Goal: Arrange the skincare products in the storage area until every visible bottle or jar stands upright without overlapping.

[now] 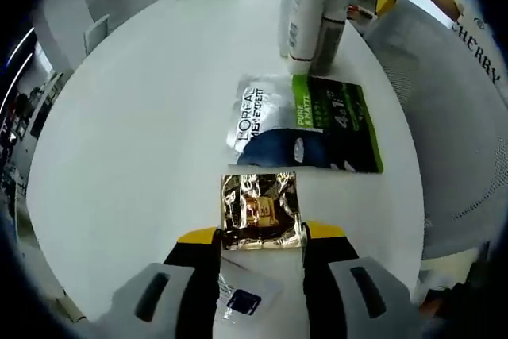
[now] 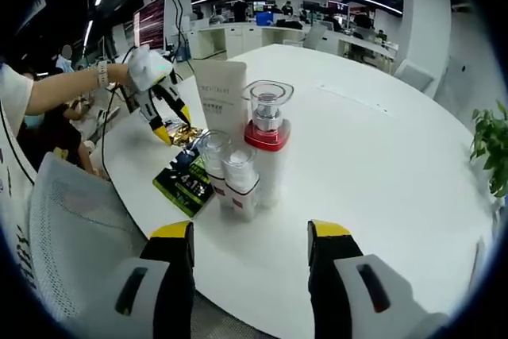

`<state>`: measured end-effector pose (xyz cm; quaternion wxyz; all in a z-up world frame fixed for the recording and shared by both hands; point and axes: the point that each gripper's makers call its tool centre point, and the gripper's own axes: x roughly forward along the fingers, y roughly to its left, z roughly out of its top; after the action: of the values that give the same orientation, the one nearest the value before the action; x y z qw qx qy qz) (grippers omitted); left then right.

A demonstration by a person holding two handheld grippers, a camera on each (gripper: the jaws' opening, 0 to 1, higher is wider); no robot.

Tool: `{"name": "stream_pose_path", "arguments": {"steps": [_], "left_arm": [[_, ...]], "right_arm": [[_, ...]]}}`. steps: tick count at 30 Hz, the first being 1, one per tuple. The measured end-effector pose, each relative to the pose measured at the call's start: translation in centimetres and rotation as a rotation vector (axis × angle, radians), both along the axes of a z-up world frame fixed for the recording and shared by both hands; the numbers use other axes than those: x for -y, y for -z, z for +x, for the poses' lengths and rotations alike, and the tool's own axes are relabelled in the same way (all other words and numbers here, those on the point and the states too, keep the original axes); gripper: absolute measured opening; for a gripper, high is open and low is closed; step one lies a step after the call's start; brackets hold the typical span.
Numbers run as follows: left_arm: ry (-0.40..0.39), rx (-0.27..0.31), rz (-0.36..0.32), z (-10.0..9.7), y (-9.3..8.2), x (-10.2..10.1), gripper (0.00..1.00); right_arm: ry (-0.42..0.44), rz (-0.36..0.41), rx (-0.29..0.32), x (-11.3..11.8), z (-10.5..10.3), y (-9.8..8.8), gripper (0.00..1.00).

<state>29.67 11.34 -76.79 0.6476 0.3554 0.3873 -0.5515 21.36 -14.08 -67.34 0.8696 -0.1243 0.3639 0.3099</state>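
Gripping a gold foil sachet (image 1: 261, 210) between their tips, the left tongs (image 1: 262, 237) hold it low over the white surface (image 1: 143, 132). At 12 o'clock from it lies a flat L'Oreal packet (image 1: 305, 123), silver, blue and green. Farther on stand a white tube (image 1: 304, 9) and bottles, upright and close together. In the right gripper view the right tongs (image 2: 250, 237) hang apart, empty, with the red-collared pump bottle (image 2: 266, 144) and two small clear-capped bottles (image 2: 228, 174) standing at 12 o'clock.
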Motion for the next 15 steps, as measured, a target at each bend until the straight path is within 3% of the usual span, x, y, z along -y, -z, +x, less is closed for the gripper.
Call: {"name": "stream_pose_path", "arguments": {"steps": [10,15], "left_arm": [[0.063,0.000,0.002,0.23,0.06,0.12,0.37],[0.048,-0.004,0.005,0.60,0.19,0.02,0.40]], "right_arm": [[-0.004,0.000,-0.010,-0.25,-0.18,0.24,0.58],[-0.004,-0.002,-0.007,-0.12,-0.13,0.15,0.57]]}}
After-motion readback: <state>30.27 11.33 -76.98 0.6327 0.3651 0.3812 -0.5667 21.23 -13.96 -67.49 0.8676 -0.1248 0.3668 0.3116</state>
